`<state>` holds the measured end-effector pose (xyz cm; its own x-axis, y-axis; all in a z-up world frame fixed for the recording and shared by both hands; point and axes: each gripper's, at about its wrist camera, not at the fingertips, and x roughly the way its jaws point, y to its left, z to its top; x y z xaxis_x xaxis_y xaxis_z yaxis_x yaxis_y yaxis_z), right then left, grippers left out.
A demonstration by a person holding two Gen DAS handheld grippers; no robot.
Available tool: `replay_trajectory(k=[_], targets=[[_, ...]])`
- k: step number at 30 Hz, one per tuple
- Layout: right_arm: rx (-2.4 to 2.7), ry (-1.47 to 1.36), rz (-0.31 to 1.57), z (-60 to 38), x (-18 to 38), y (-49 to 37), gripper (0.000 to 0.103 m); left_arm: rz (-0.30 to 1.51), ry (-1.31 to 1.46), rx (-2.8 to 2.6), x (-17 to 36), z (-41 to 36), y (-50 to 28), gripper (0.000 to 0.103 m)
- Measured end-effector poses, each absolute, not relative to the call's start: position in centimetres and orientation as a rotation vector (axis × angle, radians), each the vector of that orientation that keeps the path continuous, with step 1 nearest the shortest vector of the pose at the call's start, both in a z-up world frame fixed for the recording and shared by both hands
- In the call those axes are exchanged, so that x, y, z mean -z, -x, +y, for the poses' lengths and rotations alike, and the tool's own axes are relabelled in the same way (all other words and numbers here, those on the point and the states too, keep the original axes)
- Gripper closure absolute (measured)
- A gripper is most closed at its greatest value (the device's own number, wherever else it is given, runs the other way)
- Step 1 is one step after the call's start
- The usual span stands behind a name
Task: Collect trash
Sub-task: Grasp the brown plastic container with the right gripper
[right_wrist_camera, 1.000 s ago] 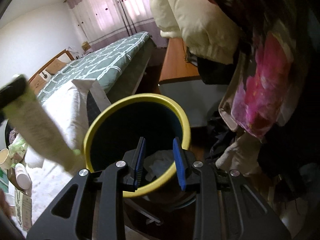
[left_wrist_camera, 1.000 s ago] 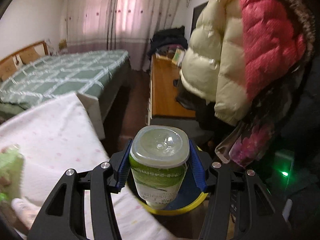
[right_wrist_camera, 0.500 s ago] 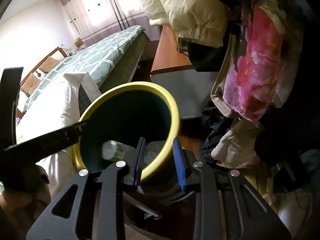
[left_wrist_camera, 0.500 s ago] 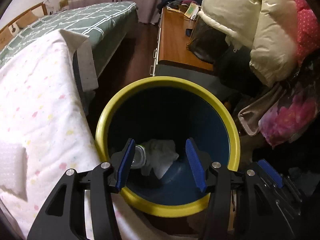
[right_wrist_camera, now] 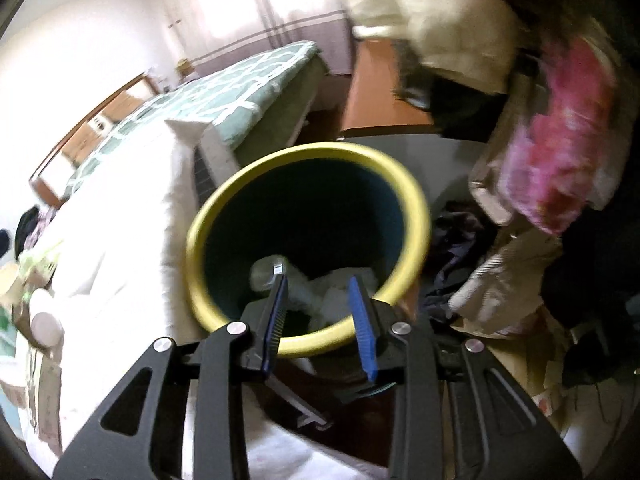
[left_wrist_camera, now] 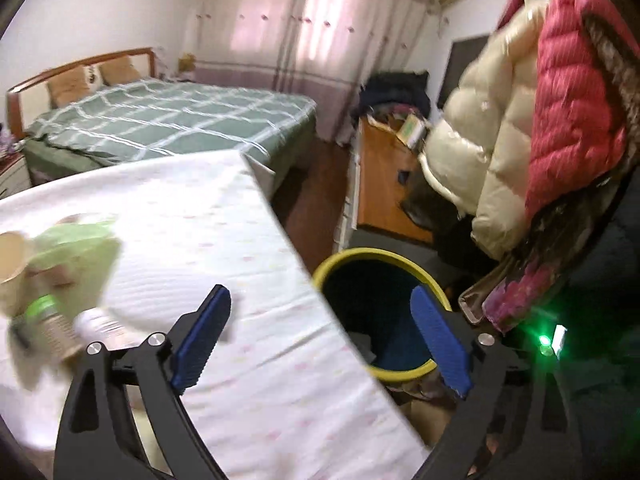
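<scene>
the left gripper is spread wide with nothing between its blue pads. its jaws have just been opening, and the big gap looks ready for the next bit of trash. the right gripper is partly apart and grasps nothing. it hangs just over the near rim of the bin, maybe waiting its turn.

take the bin as the landmark. it is dark blue inside with a yellow rim, and it stands on the floor right beside the tabletop, probably so trash has only a short way to go. the tabletop, under a white cloth with faint dots, is to the left of the bin. a green checked bed is far behind the bin. puffy coats hang to the right of the bin.

inside the bin lie some white crumpled paper and a pale bottle on its side, so that trash is already in.

far left of the bin, on the tabletop, more trash waits: a green bag, a paper cup and a small white bottle. they are blurry. no writing can be read anywhere.
</scene>
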<state>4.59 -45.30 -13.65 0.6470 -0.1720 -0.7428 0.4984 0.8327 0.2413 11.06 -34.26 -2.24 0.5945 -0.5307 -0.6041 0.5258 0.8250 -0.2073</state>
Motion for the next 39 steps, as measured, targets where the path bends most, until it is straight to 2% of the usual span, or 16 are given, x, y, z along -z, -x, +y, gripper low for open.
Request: replay_trajectory(k=[12,19,22,28,39], targets=[[0.098,-0.273,0.797,-31.5,10.9,-10.3,0.072,0.545,0.075,0.150,-0.4,-10.9,-5.4,0.008],[-0.049,-0.185,0.797,-23.9,9.3,-12.9,0.071,0.530,0.103,0.008,0.1,-2.5,-3.8,0.008],[-0.095,-0.149,0.781,-21.2,8.6,-13.6,0.064,0.529,0.128,-0.001,0.6,-0.8,-3.8,0.008],[-0.154,-0.103,0.748,-17.1,7.5,-14.8,0.059,0.553,0.148,0.006,1.7,0.1,-4.5,0.008],[-0.114,0.045,0.770,-12.9,9.1,-18.2,0.057,0.585,0.166,0.003,3.3,0.3,-6.0,0.008]])
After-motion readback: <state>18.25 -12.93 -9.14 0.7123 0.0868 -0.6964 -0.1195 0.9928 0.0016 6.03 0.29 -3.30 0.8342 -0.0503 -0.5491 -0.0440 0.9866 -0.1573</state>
